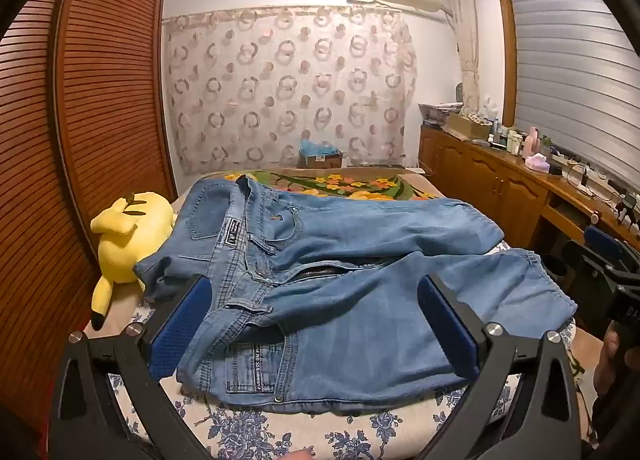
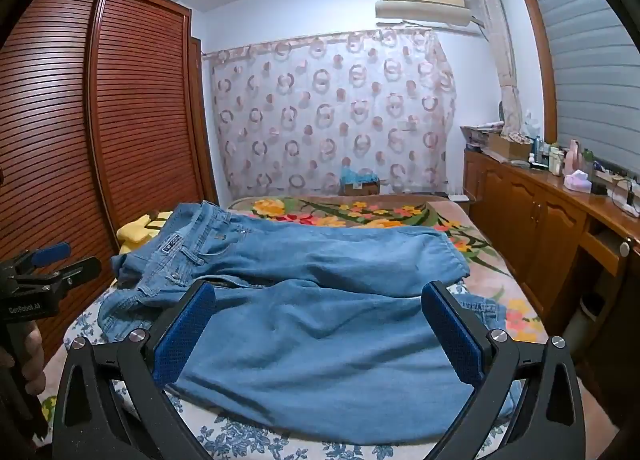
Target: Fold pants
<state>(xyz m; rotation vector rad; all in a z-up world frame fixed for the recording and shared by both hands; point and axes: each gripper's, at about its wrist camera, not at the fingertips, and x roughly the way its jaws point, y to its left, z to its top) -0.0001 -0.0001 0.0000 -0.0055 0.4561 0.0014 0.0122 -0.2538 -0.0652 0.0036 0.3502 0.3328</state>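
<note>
Light blue jeans (image 1: pixel 340 268) lie spread across the bed, waistband to the left and legs running right; the zipper is open. They also show in the right wrist view (image 2: pixel 320 312). My left gripper (image 1: pixel 312 300) is open, hovering over the waist and near leg, holding nothing. My right gripper (image 2: pixel 318 304) is open above the near leg, holding nothing. The right gripper shows at the right edge of the left wrist view (image 1: pixel 608 280). The left gripper shows at the left edge of the right wrist view (image 2: pixel 44 272).
A yellow plush toy (image 1: pixel 128 236) lies on the bed left of the waistband, against a wooden louvred wardrobe (image 1: pixel 80 119). A floral blanket (image 2: pixel 360 211) covers the far bed. A cluttered wooden sideboard (image 2: pixel 560 211) runs along the right. A cardboard box (image 1: pixel 320 157) sits beyond the bed.
</note>
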